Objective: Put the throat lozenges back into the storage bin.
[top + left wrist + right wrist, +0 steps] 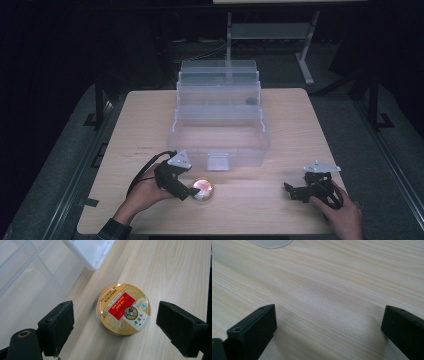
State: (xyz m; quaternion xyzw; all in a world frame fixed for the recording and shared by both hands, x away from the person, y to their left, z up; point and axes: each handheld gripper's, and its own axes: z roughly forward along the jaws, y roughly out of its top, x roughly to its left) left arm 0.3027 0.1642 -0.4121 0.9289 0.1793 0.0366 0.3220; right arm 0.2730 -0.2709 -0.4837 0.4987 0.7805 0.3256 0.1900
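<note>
Left gripper (115, 327) jaws wide around tin (123, 309), not touching; clear box (218, 127) just behind. Red label, "Herbal Candy". Right gripper (329, 332) wide, over bare table (337, 277).

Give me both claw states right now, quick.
Left claw: open, jaws either side of the round tin, not touching it.
Right claw: open, holding nothing, over bare table.

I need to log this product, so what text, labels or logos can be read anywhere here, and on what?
"Herbal Candy": white letters on the red label of the round gold tin.
The smaller lines around that label, the round emblem and the blue mark on the lid: too small to read.
Clear plastic box and table: no legible text.
</note>
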